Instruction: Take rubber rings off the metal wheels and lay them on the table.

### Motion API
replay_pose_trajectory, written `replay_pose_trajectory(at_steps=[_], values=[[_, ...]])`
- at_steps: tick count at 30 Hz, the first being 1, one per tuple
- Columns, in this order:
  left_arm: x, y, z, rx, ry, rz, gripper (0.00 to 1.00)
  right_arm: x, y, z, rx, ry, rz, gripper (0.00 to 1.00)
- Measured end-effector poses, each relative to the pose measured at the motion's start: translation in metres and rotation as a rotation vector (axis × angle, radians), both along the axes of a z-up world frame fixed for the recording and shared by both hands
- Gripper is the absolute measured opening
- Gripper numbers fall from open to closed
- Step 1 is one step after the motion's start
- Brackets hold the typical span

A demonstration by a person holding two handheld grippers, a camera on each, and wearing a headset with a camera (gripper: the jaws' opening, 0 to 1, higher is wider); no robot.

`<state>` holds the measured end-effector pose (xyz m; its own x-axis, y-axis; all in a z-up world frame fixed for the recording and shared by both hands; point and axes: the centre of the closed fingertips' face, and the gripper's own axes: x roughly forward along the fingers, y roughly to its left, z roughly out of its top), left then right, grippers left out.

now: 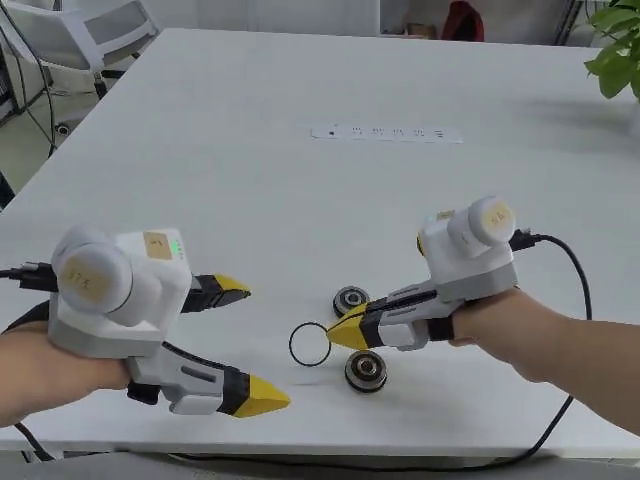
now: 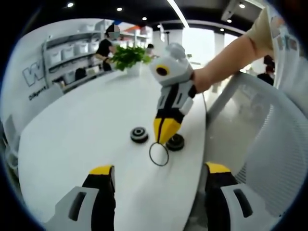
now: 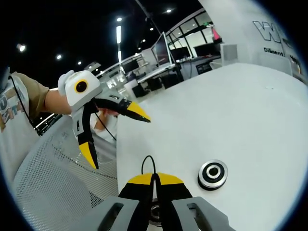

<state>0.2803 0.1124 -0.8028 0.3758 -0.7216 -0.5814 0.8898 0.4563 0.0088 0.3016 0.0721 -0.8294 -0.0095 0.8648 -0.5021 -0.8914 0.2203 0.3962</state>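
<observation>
A thin black rubber ring (image 1: 290, 344) (image 2: 149, 154) rests at table level, pinched at its edge by my right gripper (image 1: 342, 335) (image 3: 154, 179), which is shut on it. In the right gripper view the ring (image 3: 148, 157) loops up from the closed yellow tips. Two metal wheels with dark rims lie flat, one (image 1: 351, 299) (image 2: 139, 134) (image 3: 213, 174) just beyond the ring and one (image 1: 366, 370) (image 2: 175, 142) under the right gripper's nose. My left gripper (image 1: 250, 345) (image 2: 159, 169) is open with nothing in it, pointing at the ring from the left, a short way off.
The white table (image 1: 250, 180) stretches far back, with a flat white socket strip (image 1: 385, 132) in its middle. Its front edge runs just below both hands. A chair (image 1: 100, 35) stands at the back left, a plant (image 1: 615, 50) at the back right. A black cable (image 1: 575, 275) trails from the right gripper.
</observation>
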Motion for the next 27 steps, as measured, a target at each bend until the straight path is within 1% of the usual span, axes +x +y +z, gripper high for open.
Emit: replay_pose_trajectory(at_steps=[7, 18, 23, 25, 27], values=[[-0.002, 0.001, -0.004, 0.009, 0.007, -0.002, 0.77, 0.003, 0.004, -0.008, -0.014, 0.007, 0.003, 0.0], [-0.003, 0.002, -0.008, 0.017, 0.01, -0.004, 0.77, 0.003, 0.004, -0.017, -0.044, -0.008, 0.012, 0.0], [-0.003, 0.004, -0.009, 0.024, 0.011, -0.005, 0.77, 0.005, 0.003, -0.019, -0.055, -0.032, 0.017, 0.01], [-0.003, 0.004, -0.009, 0.027, 0.012, -0.007, 0.77, 0.005, 0.003, -0.019, -0.055, -0.02, 0.015, 0.02], [-0.003, 0.004, -0.009, 0.026, 0.013, -0.005, 0.77, 0.005, 0.002, -0.02, -0.06, -0.029, 0.018, 0.03]])
